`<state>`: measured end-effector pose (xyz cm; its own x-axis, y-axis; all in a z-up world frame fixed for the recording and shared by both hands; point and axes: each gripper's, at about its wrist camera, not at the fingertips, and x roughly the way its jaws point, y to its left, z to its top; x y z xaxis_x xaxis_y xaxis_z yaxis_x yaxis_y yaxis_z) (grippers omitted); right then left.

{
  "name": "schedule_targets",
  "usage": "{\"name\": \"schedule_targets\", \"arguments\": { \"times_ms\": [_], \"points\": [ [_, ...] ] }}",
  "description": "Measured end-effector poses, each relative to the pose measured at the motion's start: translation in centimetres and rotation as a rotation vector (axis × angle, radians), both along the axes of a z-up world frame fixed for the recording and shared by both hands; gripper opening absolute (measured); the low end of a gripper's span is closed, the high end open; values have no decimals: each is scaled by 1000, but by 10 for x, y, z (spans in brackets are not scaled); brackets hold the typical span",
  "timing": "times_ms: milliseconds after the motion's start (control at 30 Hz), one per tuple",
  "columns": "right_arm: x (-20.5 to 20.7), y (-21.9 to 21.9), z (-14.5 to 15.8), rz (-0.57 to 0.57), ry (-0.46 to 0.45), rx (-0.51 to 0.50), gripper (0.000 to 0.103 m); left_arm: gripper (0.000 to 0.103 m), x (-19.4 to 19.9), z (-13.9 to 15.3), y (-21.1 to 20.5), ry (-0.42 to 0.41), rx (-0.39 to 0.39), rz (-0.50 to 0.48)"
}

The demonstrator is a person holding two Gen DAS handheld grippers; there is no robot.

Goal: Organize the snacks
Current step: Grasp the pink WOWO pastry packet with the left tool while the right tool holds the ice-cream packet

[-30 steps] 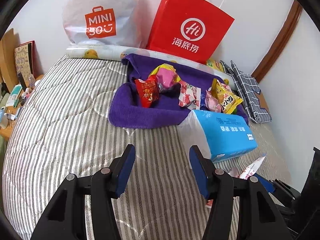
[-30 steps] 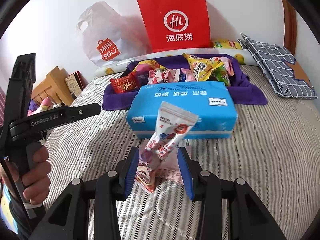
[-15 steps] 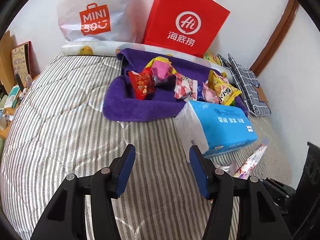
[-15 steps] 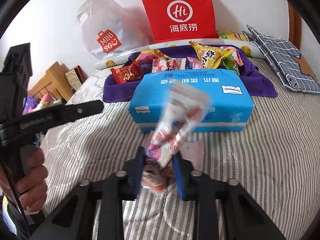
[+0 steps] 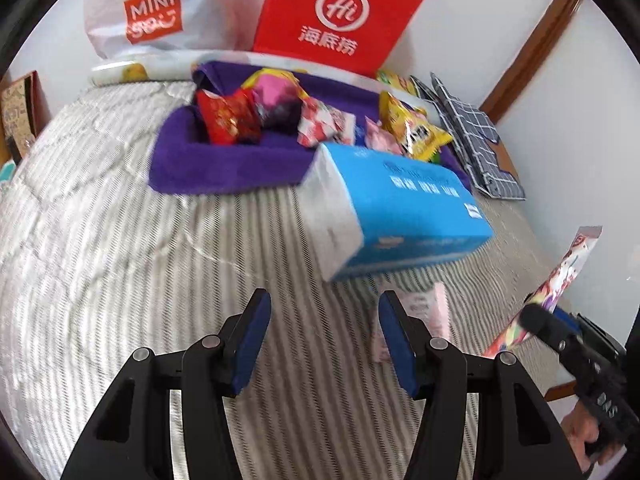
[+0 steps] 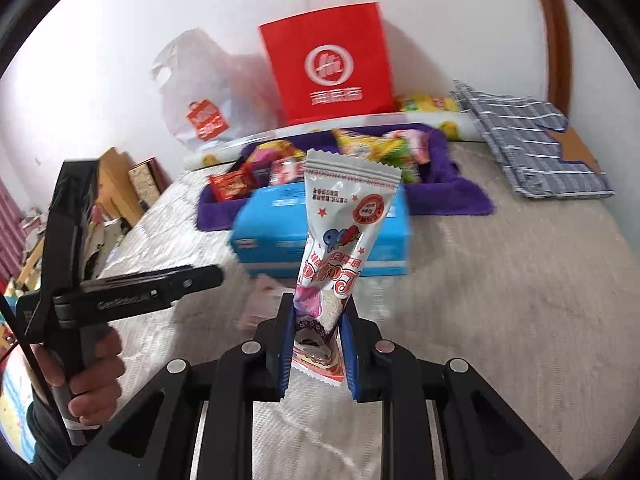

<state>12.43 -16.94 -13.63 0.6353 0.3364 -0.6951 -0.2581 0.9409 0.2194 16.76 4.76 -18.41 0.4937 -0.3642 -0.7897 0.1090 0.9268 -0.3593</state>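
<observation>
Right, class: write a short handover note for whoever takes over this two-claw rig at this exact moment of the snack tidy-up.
Right claw: shut on a long white snack packet, held above the striped bed.
Left claw: open, holds nothing, over the bed.
Snacks: most piled on the purple towel behind the blue tissue pack. One pink packet lies on the bed in front of the tissue pack.
Done: white packet picked up.
Left: place it, probably with the pile; then collect the pink packet.

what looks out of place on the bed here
One pink packet lies alone on the striped bed, in front of the blue tissue pack, apart from the snacks piled on the purple towel. The tissue pack sits askew.
</observation>
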Motion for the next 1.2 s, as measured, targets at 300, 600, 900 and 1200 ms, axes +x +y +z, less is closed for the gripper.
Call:
{"name": "schedule_targets", "arguments": {
  "times_ms": [300,600,900,1200],
  "points": [
    [-5,-44,-7,-71,8,-15,21,60,-16,-19,-41,26,-9,-51],
    [-7,-62,-12,-87,11,-19,21,76,-13,-22,-60,28,-32,-46],
    [-6,-67,-17,-81,28,-17,21,82,-8,-25,-96,-26,146,-31],
    [-4,-69,-22,-70,47,-31,21,84,-7,-31,-127,-57,361,18]
  ]
}}
